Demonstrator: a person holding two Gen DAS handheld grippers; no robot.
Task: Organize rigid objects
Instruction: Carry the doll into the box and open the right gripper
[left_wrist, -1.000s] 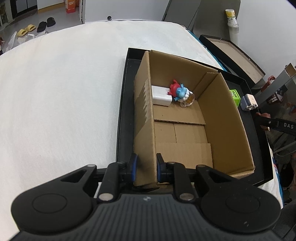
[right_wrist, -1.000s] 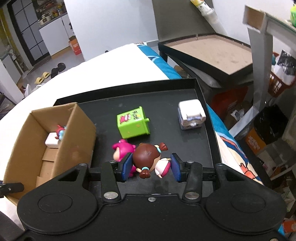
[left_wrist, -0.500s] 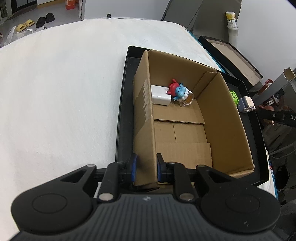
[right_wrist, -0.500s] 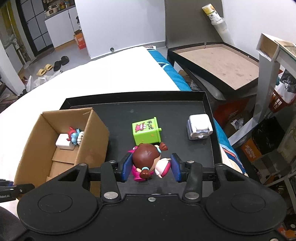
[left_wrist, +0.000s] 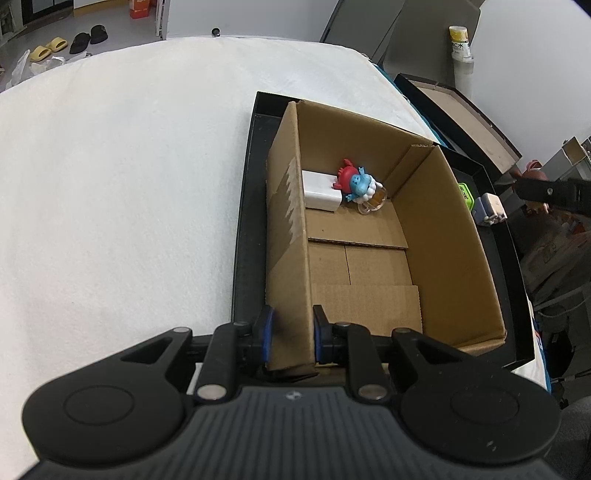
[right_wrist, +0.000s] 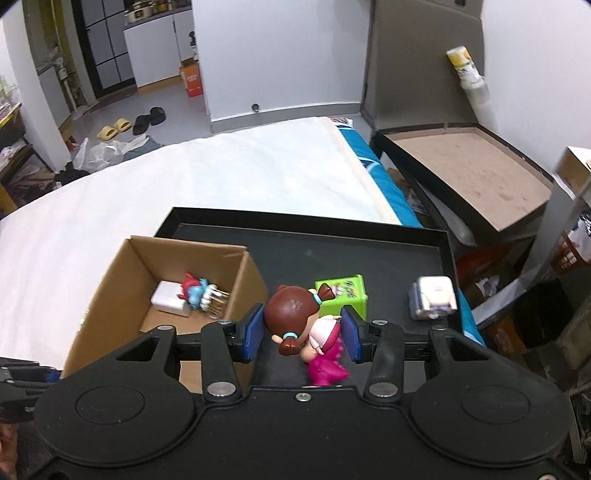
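The left gripper (left_wrist: 290, 334) has its jaws clamped on the near corner wall of the open brown cardboard box (left_wrist: 439, 236), one blue pad outside the wall and one inside. The box stands at the left end of a shallow black tray (right_wrist: 369, 254), which lies on a white-covered bed (left_wrist: 122, 184).

At the far end of the box floor lie a white rectangular block (left_wrist: 320, 190) and, touching it, a red-and-blue toy figure (left_wrist: 354, 182) lying over a small clear mug (left_wrist: 375, 201).

The right gripper (right_wrist: 302, 332) has its jaws closed on a small doll with a brown pigtailed head and pink clothes (right_wrist: 295, 314); the blue pads press the head on one side and the body on the other. The doll hangs clear of the tray floor, just right of the box's right wall.

Beyond the doll, a lime-green cube-shaped toy box with stickers (right_wrist: 345, 293) sits on the tray, and a white-and-lilac boxy toy (right_wrist: 432, 297) stands near the tray's right rim, well apart from the cube.
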